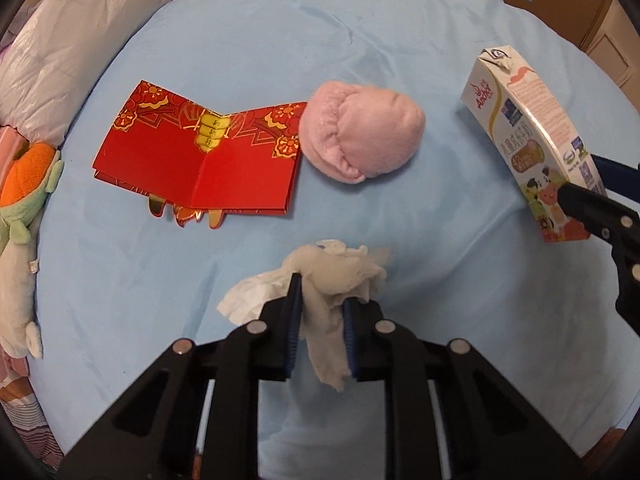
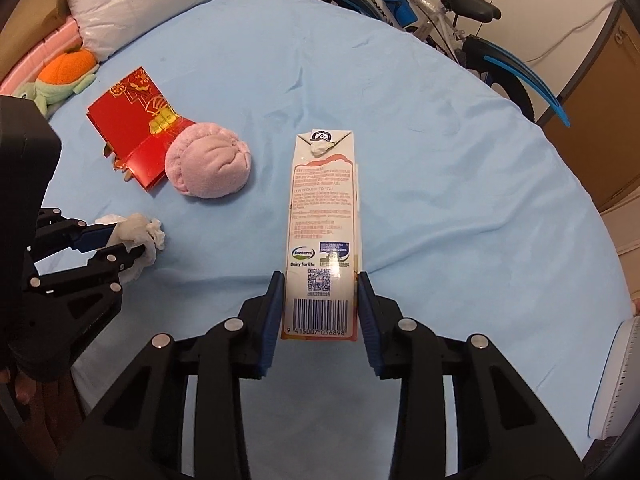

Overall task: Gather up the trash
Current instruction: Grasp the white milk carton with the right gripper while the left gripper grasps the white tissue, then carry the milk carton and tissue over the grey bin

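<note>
A crumpled white tissue [image 1: 332, 276] lies on the light blue bed sheet [image 1: 420, 216], and my left gripper [image 1: 320, 300] is shut on it, its blue pads pinching the wad from both sides. The right wrist view shows the same grip, the left gripper [image 2: 132, 240] low on the left with the tissue [image 2: 150, 232] sticking out past the tips. A white milk carton [image 2: 322, 216] lies lengthwise on the sheet, barcode end toward me. My right gripper [image 2: 321, 292] is shut on that end, a pad pressing on each side. In the left wrist view the carton [image 1: 520, 120] is at far right.
An open red gift envelope [image 1: 200, 152] and a pink plush bun [image 1: 360, 132] lie mid-bed. A white pillow [image 1: 68, 52] and an orange-green plush toy [image 1: 24, 184] sit at the left edge. A bicycle [image 2: 440, 12] stands behind the bed; a white object [image 2: 616, 380] is at the right.
</note>
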{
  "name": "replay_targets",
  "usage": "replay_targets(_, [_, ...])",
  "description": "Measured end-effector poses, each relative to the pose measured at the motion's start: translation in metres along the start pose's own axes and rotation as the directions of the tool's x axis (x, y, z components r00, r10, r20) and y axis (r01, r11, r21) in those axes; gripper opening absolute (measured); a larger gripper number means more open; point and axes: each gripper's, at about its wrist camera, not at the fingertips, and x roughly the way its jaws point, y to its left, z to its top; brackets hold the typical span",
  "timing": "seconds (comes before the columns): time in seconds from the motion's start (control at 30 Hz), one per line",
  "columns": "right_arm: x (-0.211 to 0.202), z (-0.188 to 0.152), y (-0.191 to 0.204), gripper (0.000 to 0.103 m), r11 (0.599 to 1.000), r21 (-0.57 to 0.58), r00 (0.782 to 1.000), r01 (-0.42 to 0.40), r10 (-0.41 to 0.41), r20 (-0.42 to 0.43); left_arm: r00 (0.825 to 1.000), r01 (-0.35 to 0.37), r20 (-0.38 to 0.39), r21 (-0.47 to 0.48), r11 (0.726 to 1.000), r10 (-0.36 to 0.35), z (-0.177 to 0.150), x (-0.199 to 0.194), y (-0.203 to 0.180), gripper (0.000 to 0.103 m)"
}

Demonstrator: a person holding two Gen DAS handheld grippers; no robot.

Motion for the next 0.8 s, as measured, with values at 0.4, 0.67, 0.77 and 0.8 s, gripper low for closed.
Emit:
replay_targets(0.4, [-0.096, 0.003, -0.057, 0.034, 0.981, 0.194, 0.997, -0.018, 0.003, 0.076, 0.995, 0.057, 0.076, 0.092, 0.994, -0.064, 0.046, -0.086, -0.03, 0.018])
replay_targets(0.67, [-0.193, -0.013, -0.136, 0.034, 0.93, 0.363, 0.986, 0.055, -0.109, 0.128, 0.969, 0.109, 0.186, 0.259, 0.96, -0.16, 0.102, -0.177, -0.112, 0.018])
replay_targets(0.77, [-0.234, -0.023, -0.169, 0.034, 0.9, 0.428, 0.977, 0.088, -0.161, 0.137, 0.957, 0.126, 0.208, 0.325, 0.937, -0.201, 0.113, -0.211, -0.144, 0.018])
replay_targets(0.8, [-0.247, -0.026, -0.179, 0.034, 0.888, 0.45, 0.974, 0.095, -0.176, 0.142, 0.953, 0.131, 0.213, 0.35, 0.928, -0.215, 0.116, -0.223, -0.156, 0.018])
